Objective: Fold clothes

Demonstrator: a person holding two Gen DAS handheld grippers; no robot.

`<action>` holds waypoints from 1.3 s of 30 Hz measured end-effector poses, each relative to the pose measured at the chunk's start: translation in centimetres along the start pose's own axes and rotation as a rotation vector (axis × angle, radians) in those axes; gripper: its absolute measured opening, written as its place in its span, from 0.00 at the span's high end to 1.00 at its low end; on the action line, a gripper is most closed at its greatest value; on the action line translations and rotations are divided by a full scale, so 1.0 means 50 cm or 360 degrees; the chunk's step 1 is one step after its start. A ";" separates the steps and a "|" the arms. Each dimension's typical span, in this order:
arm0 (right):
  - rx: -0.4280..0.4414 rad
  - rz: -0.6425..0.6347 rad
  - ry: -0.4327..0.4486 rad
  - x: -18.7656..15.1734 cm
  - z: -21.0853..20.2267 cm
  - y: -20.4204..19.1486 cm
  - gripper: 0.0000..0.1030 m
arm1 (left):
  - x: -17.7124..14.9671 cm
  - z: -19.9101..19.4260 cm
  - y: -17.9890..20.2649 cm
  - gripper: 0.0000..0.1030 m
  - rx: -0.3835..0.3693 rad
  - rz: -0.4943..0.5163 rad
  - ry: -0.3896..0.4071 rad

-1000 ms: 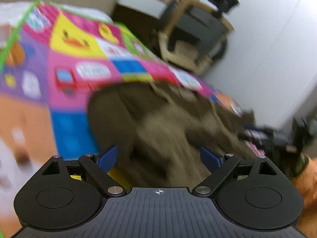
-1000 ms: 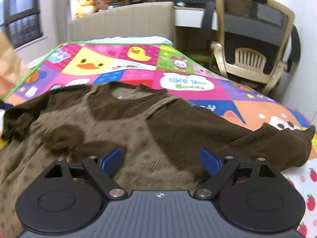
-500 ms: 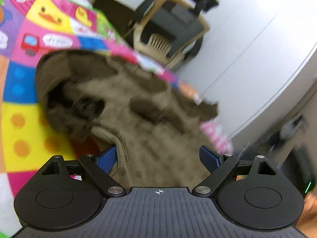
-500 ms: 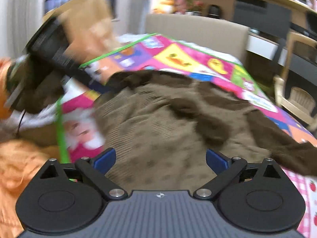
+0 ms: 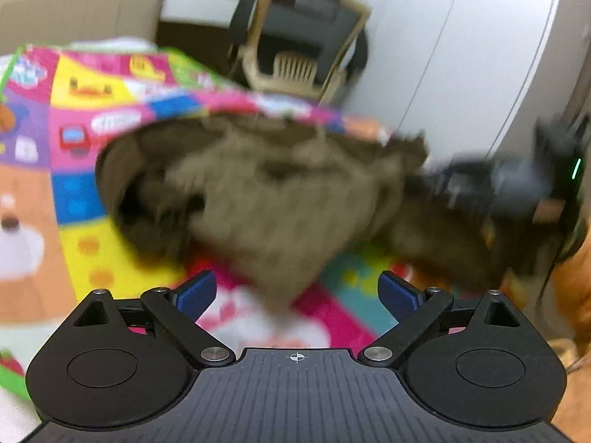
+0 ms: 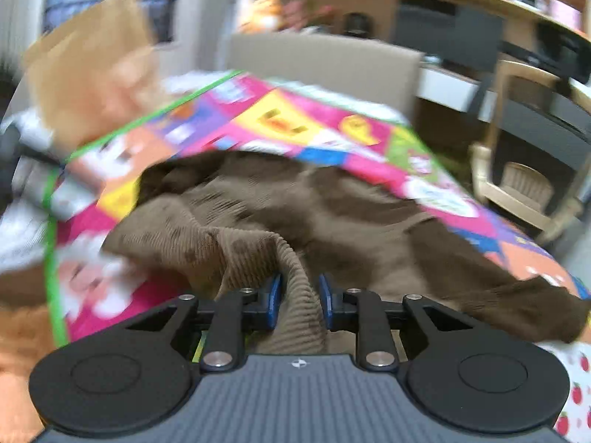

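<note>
Right wrist: sweater fold pinched between fingers

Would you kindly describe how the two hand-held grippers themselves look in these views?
The left hand-held gripper and right hand-held gripper look alike: a dark grey ribbed body with a small white crosshair mark, two round black discs at the sides, black linkage arms with silver pivot screws, and blue pads on the fingers. No cables or sleeves are visible.

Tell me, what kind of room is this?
Probably a bedroom, maybe a child's. A cartoon blanket covers what looks like a bed with a padded headboard, soft toys sit on a shelf behind it, and a desk chair stands nearby.
</note>
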State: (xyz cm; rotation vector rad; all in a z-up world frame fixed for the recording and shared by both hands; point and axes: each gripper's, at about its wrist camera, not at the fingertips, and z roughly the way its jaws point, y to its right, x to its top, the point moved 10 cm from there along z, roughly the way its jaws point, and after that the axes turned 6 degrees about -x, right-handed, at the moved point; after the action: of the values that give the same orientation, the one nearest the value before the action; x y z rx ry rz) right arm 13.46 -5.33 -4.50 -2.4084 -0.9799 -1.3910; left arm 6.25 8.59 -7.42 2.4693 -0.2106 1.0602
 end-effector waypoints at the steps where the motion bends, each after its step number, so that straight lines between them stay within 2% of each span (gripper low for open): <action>1: -0.0015 0.0035 0.0004 0.004 0.001 0.016 0.79 | -0.013 0.017 -0.005 0.06 0.0009 -0.0011 -0.0037; 5: 0.0018 0.0108 -0.0031 -0.009 0.011 0.028 0.79 | -0.026 0.088 -0.031 0.06 0.0053 -0.0028 -0.0075; 7: 0.0025 0.0128 -0.0044 -0.017 0.017 0.029 0.79 | -0.007 0.109 -0.017 0.07 0.0021 0.0011 -0.0043; 8: 0.0027 0.0138 -0.0049 -0.019 0.022 0.029 0.79 | 0.002 0.120 -0.010 0.10 0.0004 0.0031 -0.0026; 9: 0.0029 0.0151 -0.0051 -0.020 0.027 0.030 0.79 | 0.011 0.131 -0.003 0.16 -0.0012 0.0052 -0.0009; 11: 0.0031 0.0176 -0.0047 -0.019 0.030 0.034 0.79 | 0.026 0.151 0.013 0.39 -0.0025 0.0083 -0.0002; 12: 0.0031 0.0188 -0.0043 -0.018 0.029 0.037 0.79 | 0.033 0.162 0.021 0.47 -0.0032 0.0099 0.0002; 14: 0.0029 0.0214 -0.0019 -0.013 0.017 0.044 0.78 | 0.034 0.163 0.029 0.72 -0.0039 0.0091 -0.0015; 16: 0.0022 0.0238 0.0037 -0.001 -0.016 0.058 0.74 | 0.045 0.131 0.032 0.80 -0.0056 0.0072 0.0023; 18: 0.0010 0.0259 0.0099 0.009 -0.050 0.074 0.51 | 0.066 0.050 0.025 0.85 -0.0100 -0.0026 0.0150; 20: -0.0041 0.0265 0.0177 0.014 -0.089 0.097 0.42 | 0.088 -0.034 0.017 0.86 -0.0144 -0.0125 0.0278; 23: -0.0123 0.0265 0.0225 0.009 -0.125 0.128 0.39 | 0.121 -0.162 0.002 0.86 -0.0210 -0.0275 0.0471; 24: -0.0140 0.0283 0.0225 0.003 -0.132 0.136 0.38 | 0.123 -0.196 -0.003 0.86 -0.0164 -0.0257 0.0524; 26: -0.0153 0.0311 0.0202 -0.013 -0.134 0.145 0.38 | 0.123 -0.259 -0.014 0.78 -0.0055 -0.0224 0.0623; 27: -0.0157 0.0319 0.0181 -0.024 -0.132 0.146 0.38 | 0.118 -0.280 -0.020 0.73 -0.0017 -0.0223 0.0650; 29: -0.0157 0.0334 0.0140 -0.047 -0.129 0.146 0.33 | 0.103 -0.295 -0.035 0.48 0.0026 -0.0253 0.0663; 31: -0.0159 0.0359 0.0097 -0.071 -0.128 0.146 0.26 | 0.088 -0.277 -0.042 0.37 0.0030 -0.0290 0.0604; 32: -0.0164 0.0361 0.0069 -0.086 -0.128 0.142 0.22 | 0.075 -0.251 -0.043 0.29 0.0017 -0.0308 0.0541; 34: -0.0176 0.0329 0.0012 -0.113 -0.128 0.133 0.16 | 0.047 -0.199 -0.045 0.21 -0.0011 -0.0344 0.0414; 36: -0.0206 0.0264 -0.0056 -0.146 -0.137 0.119 0.15 | 0.006 -0.137 -0.042 0.20 0.0041 -0.0317 0.0243; 38: -0.0204 0.0199 -0.0101 -0.173 -0.156 0.103 0.11 | -0.029 -0.085 -0.036 0.18 0.0119 -0.0217 0.0100; 39: -0.0182 0.0170 -0.0113 -0.185 -0.170 0.092 0.08 | -0.040 -0.074 -0.029 0.17 0.0132 -0.0167 0.0070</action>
State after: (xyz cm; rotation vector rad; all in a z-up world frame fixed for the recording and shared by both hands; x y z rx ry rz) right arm 7.23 -16.96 -6.86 -2.5678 -0.7941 -1.3680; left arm 2.90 11.51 -7.12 2.4969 -0.0235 1.0972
